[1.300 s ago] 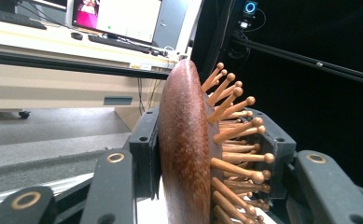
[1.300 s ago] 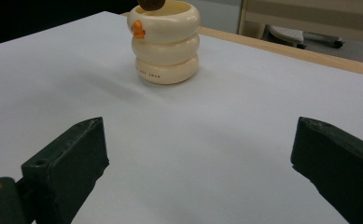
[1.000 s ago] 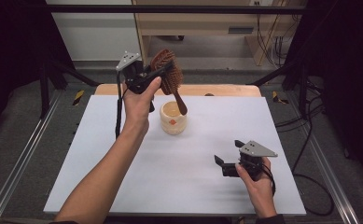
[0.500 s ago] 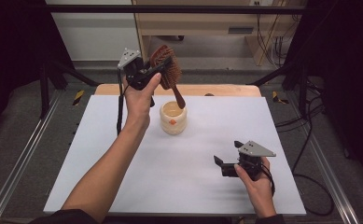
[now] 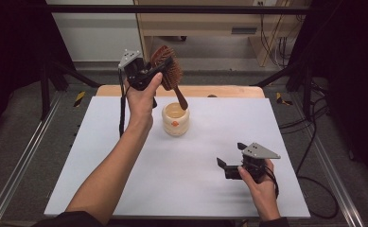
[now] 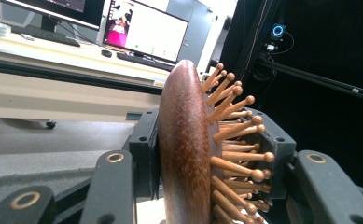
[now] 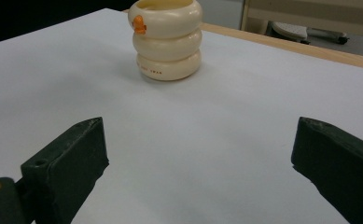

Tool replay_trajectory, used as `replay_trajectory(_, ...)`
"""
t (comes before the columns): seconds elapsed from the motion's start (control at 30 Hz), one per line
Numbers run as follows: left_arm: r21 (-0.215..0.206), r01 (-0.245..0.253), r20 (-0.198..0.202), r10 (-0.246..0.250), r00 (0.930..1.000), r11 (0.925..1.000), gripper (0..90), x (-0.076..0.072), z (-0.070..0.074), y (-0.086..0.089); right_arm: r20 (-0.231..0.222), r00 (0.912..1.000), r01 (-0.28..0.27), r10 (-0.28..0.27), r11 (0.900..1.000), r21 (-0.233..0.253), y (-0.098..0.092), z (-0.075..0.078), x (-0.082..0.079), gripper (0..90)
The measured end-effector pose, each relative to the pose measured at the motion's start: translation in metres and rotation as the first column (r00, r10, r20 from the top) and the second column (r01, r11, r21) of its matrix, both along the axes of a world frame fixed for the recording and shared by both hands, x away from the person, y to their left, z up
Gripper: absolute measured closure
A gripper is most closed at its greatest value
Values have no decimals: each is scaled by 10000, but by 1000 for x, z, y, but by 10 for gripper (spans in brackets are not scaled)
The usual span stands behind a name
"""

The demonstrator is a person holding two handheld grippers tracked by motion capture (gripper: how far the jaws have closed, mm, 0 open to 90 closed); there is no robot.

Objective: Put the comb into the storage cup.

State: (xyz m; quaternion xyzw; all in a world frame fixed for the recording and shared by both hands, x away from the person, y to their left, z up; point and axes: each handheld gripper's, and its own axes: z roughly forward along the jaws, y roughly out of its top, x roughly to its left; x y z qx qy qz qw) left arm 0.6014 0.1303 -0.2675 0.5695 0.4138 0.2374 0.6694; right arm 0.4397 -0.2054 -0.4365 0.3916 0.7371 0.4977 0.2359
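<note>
Wooden hairbrush (image 5: pixel 168 71) is clamped by its head in the left tool (image 5: pixel 146 73), held above the cream ringed cup (image 5: pixel 175 119), handle tip at the rim. Insertion is judged unfinished. Right tool (image 5: pixel 230 158) is held open, empty, on the desk (image 5: pixel 125 156).

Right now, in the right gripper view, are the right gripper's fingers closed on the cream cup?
No: the right gripper stands wide open over bare white table, with the cream cup farther off, untouched.

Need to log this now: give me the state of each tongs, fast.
Left tongs: closed on the wooden hairbrush, held up above the cream cup.
Right tongs: open, holding nothing, low over the white table.
</note>
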Motion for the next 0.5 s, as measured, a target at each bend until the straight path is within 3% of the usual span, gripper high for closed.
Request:
replay_trajectory(0.13, 92, -87, 35, 87, 10000, 9999, 508, 2, -1, 1, -15, 10000, 72, -72, 9999, -127, 1, -1, 0, 41)
replay_trajectory(0.33, 545, -217, 173, 208, 9996, 9983, 508, 4, -4, 3, -14, 10000, 56, -56, 9999, -112, 1, -1, 0, 41)
replay_trajectory(0.5, 588, -269, 156, 260, 9995, 9979, 508, 6, -7, 5, -24, 10000, 23, -23, 10000, -96, 1, -1, 0, 40)
